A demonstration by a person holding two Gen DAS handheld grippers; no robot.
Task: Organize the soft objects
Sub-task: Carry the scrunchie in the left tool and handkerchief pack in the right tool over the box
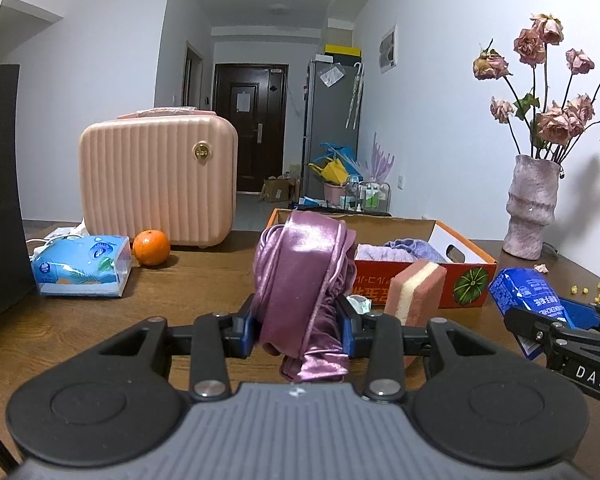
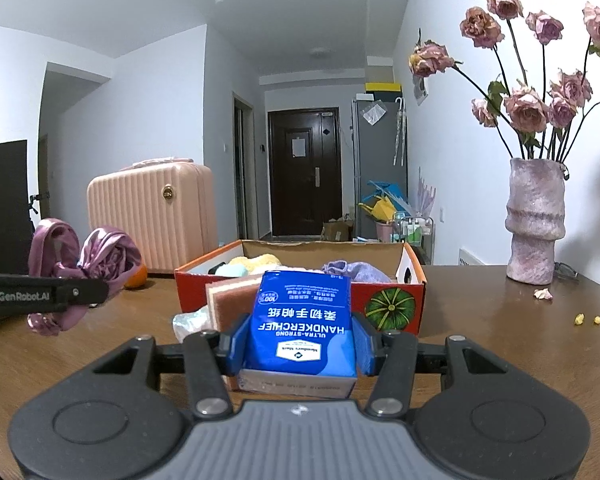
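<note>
My left gripper (image 1: 300, 330) is shut on a purple satin cloth (image 1: 304, 276) and holds it above the wooden table, left of the orange cardboard box (image 1: 466, 276). The cloth also shows at the left of the right wrist view (image 2: 100, 260). My right gripper (image 2: 300, 346) is shut on a blue handkerchief tissue pack (image 2: 304, 328), just in front of the box (image 2: 388, 304). The pack shows at the right of the left wrist view (image 1: 528, 296). A pink and yellow sponge (image 1: 414, 292) leans against the box front. The box holds a lilac cloth (image 2: 352, 270) and a yellow plush (image 2: 256, 262).
A pink ribbed case (image 1: 158, 180), an orange (image 1: 151, 247) and a light blue tissue pack (image 1: 82, 266) sit at the back left. A vase of dried roses (image 2: 534, 224) stands at the right. A crumpled clear wrapper (image 2: 190, 322) lies by the sponge. Yellow crumbs (image 2: 596, 322) dot the table.
</note>
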